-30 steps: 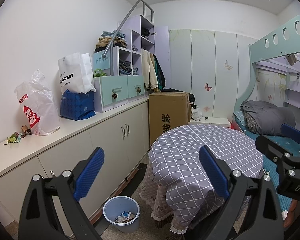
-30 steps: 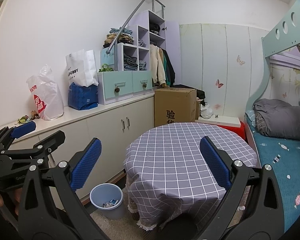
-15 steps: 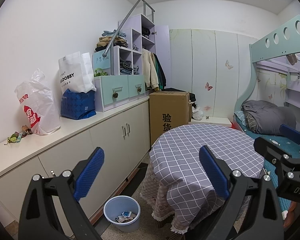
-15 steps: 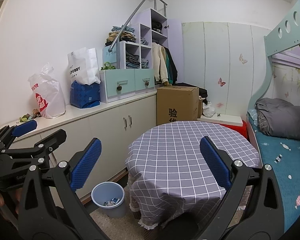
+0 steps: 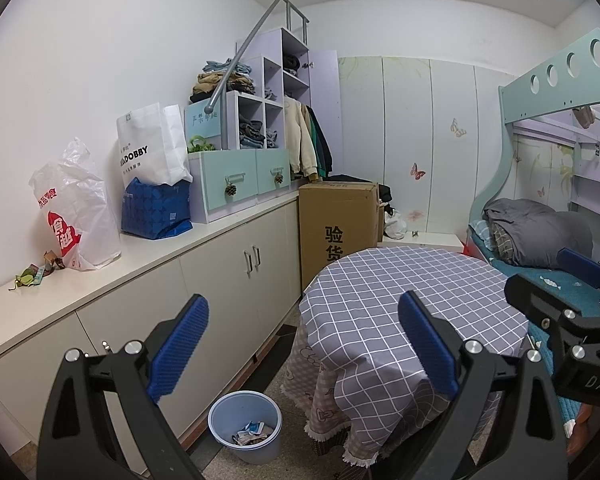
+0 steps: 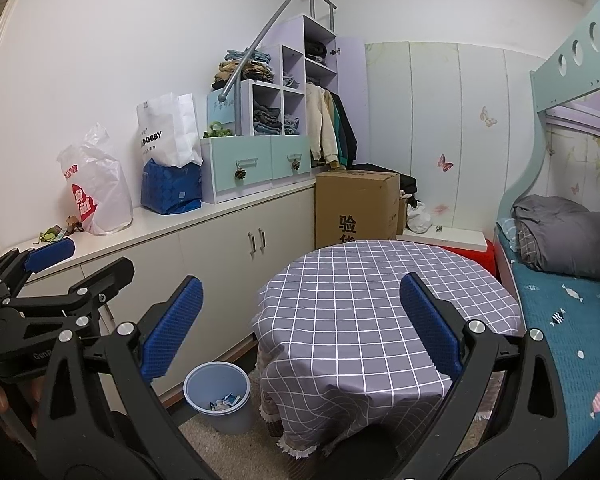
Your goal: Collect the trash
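Note:
A light blue trash bin (image 5: 245, 426) holding some wrappers stands on the floor between the cabinets and the round table; it also shows in the right wrist view (image 6: 218, 396). Small scraps of trash (image 5: 32, 275) lie on the white counter at the left, beside a white plastic bag (image 5: 74, 208); the scraps also show in the right wrist view (image 6: 56, 233). My left gripper (image 5: 304, 344) is open and empty, held in the air. My right gripper (image 6: 300, 320) is open and empty, also in the air, to the right of the left one.
A round table with a grey checked cloth (image 5: 404, 304) stands ahead. A long white counter (image 5: 148, 256) carries bags and a drawer unit. A cardboard box (image 5: 340, 220) stands behind the table. A bunk bed with a grey blanket (image 6: 560, 220) is at the right.
Both grippers have drifted slightly; the view shifts a little toward the room. Both stay open and empty.

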A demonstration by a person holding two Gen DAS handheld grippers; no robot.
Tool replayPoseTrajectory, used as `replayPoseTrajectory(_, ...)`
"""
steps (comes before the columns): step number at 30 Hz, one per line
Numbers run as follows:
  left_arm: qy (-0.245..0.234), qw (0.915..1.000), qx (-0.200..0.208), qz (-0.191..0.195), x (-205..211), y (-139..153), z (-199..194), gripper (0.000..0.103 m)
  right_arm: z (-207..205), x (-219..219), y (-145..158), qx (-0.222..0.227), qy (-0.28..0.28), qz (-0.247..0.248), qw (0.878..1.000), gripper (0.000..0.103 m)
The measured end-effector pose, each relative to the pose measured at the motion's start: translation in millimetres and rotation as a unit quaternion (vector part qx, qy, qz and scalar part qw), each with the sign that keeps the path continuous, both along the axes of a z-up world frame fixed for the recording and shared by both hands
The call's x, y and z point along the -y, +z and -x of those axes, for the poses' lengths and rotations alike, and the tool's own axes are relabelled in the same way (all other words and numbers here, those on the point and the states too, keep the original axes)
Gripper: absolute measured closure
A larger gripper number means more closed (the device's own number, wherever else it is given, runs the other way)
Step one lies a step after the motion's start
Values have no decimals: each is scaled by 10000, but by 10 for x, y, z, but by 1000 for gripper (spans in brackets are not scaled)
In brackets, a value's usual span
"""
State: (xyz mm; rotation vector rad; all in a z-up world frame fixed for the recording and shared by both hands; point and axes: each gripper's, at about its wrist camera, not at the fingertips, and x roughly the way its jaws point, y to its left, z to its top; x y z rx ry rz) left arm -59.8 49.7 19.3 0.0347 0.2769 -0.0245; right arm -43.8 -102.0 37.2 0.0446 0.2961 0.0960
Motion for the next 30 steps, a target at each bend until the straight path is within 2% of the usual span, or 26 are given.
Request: replayPoseTrajectory(30, -58, 9999, -75, -44, -141, -67, 16, 9, -5, 16, -34, -88, 50, -2, 9999, 6)
